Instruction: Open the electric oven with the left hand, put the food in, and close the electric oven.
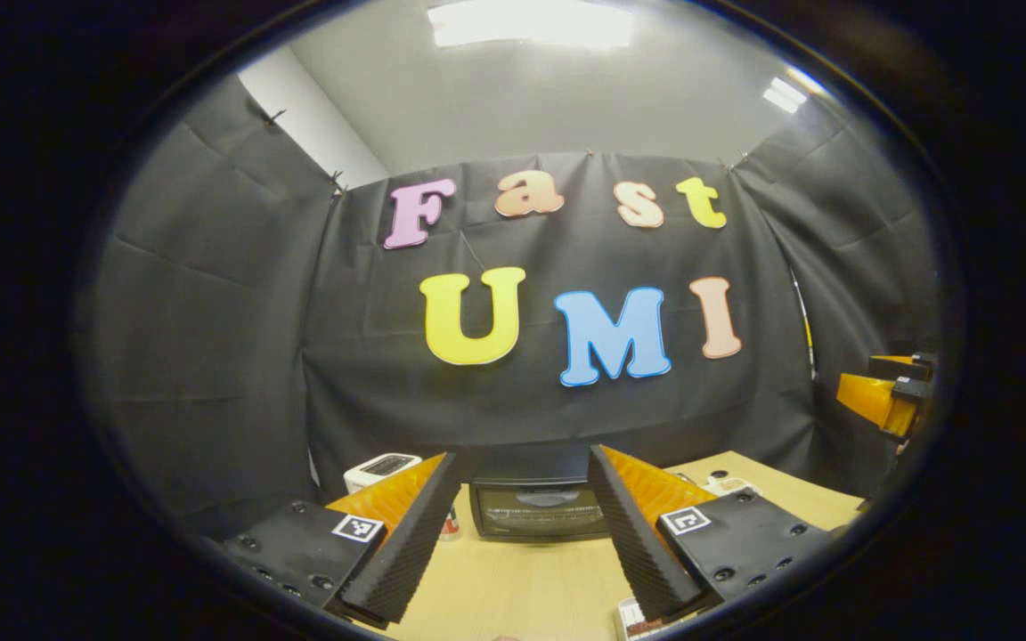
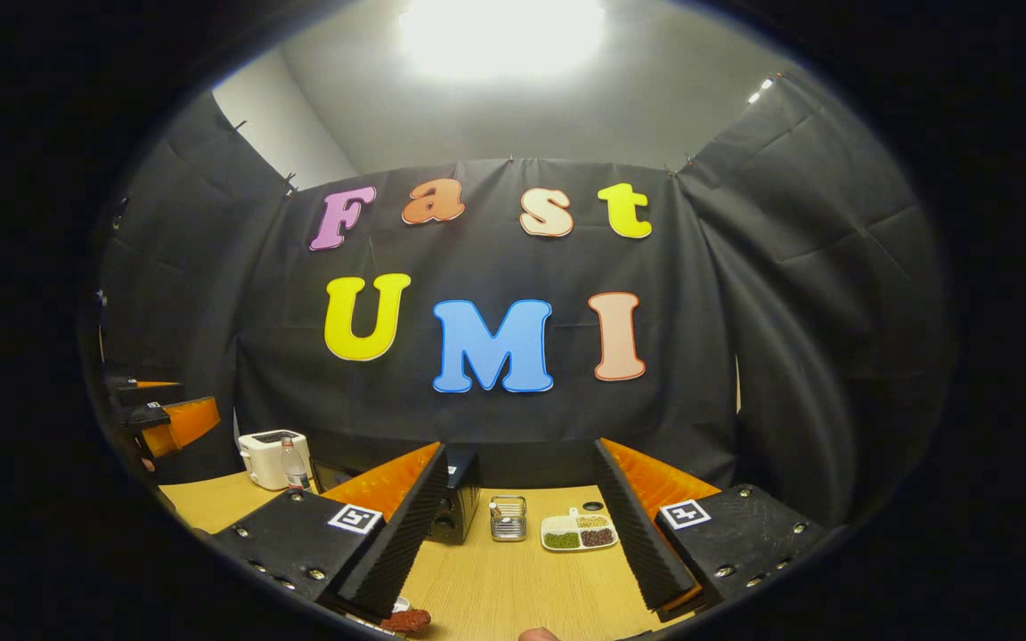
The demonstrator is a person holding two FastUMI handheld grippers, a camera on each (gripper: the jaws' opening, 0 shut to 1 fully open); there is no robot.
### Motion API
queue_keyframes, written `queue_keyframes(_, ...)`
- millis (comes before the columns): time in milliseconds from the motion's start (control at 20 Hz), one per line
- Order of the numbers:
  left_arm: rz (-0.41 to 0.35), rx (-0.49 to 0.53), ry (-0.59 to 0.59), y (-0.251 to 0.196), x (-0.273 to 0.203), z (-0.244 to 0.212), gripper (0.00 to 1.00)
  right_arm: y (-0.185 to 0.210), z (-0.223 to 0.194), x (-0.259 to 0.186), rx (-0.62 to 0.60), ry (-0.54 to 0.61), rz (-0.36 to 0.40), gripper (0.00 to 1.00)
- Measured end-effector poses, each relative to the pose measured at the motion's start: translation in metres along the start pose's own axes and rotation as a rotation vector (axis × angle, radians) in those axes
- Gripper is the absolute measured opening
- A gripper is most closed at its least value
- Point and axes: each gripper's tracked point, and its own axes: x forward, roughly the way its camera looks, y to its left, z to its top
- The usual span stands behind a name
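While black cloth walls (image 1: 210, 338) close off the booth on three sides, a grey ceiling with bright light panels (image 1: 531, 25) sits above and a light wood table (image 1: 522, 588) fills the near bottom of both views. No brand or label is legible on any item; the small square markers on the gripper bodies carry only black-and-white patterns.

Left gripper view: left gripper (image 1: 522, 534) held above the table, fingers spread wide, nothing between them. Electric oven (image 1: 538, 509), black with a glass door, door shut, stands at the far edge of the table straight ahead between the fingers. White toaster (image 1: 379, 469) far left of it. Right gripper (image 1: 887, 396) shows at the far right edge; can't tell its state from there.

Right gripper view: right gripper (image 2: 522, 534) also spread wide, empty. Oven's side (image 2: 458, 507) is left of centre. Wire holder (image 2: 508, 519) just right of it, then a white divided dish (image 2: 579, 532) with green and brown contents. Toaster and a clear bottle (image 2: 294, 465) far left. Reddish-brown food piece (image 2: 406, 620) lies at the near edge, below the left finger.
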Motion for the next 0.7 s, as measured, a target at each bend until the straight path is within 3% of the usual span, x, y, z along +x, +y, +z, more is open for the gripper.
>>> queue_keyframes(250, -0.021, -0.006, 0.02, -0.012, 0.049, -0.012, 1.0, -0.006, -0.01, 0.012, 0.013, 0.006, -0.004, 0.98)
queue_keyframes(300, -0.028, -0.016, 0.025, -0.014, 0.06, -0.017, 0.97, -0.009, -0.012, 0.015, 0.003, 0.008, -0.013, 0.98)
queue_keyframes(700, -0.089, -0.029, 0.077, -0.018, 0.166, -0.066, 1.0, -0.01, -0.007, 0.041, -0.051, -0.009, -0.098, 0.98)
